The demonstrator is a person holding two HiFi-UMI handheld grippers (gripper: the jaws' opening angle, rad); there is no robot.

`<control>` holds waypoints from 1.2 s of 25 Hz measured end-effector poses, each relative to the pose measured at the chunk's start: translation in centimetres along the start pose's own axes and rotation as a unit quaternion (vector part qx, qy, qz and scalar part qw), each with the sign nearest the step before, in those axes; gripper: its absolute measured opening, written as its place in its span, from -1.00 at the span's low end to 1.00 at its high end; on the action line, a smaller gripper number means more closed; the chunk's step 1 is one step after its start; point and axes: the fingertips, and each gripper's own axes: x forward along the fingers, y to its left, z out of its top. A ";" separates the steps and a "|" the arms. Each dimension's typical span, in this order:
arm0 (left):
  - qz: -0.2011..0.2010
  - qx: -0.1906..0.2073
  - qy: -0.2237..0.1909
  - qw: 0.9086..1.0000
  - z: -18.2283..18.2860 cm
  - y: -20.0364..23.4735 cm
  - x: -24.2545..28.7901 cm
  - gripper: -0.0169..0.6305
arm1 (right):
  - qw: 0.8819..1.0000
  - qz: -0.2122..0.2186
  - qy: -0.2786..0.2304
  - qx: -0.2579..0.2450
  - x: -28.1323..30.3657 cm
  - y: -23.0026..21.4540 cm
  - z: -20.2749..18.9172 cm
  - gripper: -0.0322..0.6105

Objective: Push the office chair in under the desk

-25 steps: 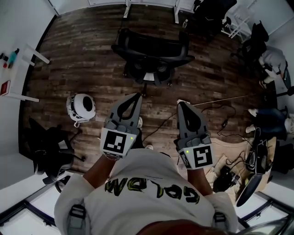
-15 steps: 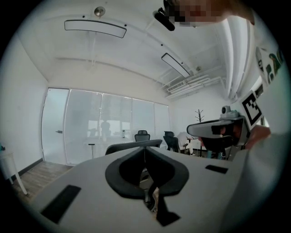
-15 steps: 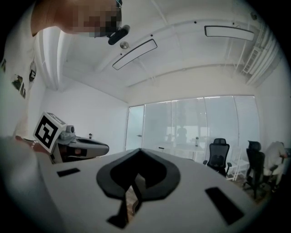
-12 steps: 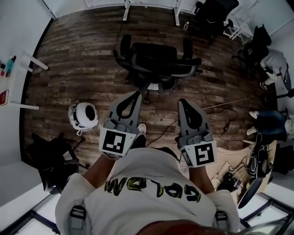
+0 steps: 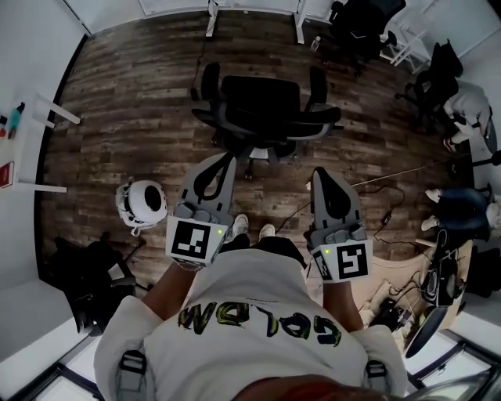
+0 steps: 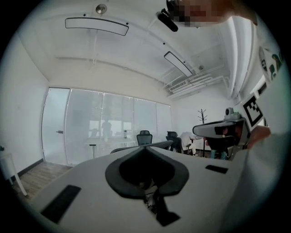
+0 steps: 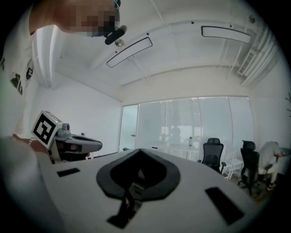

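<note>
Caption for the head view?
Shut grey left gripper and right gripper point toward black office chair on dark wooden floor.

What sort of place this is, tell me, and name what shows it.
Probably an office: a black swivel chair on a wooden floor, white desk legs beyond it, and a frosted glass wall.
</note>
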 end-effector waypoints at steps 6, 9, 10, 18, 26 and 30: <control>0.013 -0.008 0.010 1.000 -0.8 -0.4 1.9 -0.91 | 1.000 0.015 -0.001 0.000 0.4 -2.2 -0.3 -0.87; 0.017 0.002 0.022 1.000 -1.6 0.0 2.7 -0.91 | 1.000 0.022 0.002 -0.013 0.6 -3.3 -0.9 -0.86; 0.016 0.006 0.027 0.999 -1.9 0.2 2.9 -0.88 | 0.999 0.024 0.005 -0.021 0.7 -3.7 -1.3 -0.86; -0.014 0.127 0.113 0.985 -7.8 5.2 5.2 -0.57 | 0.987 0.037 0.080 -0.137 2.4 -8.3 -7.2 -0.64; -0.044 0.279 0.221 0.933 -15.7 12.2 8.6 -0.40 | 0.963 0.089 0.130 -0.220 5.1 -12.5 -13.6 -0.50; -0.077 0.342 0.275 0.895 -19.1 14.2 10.2 -0.33 | 0.939 0.107 0.174 -0.277 6.4 -14.2 -16.6 -0.39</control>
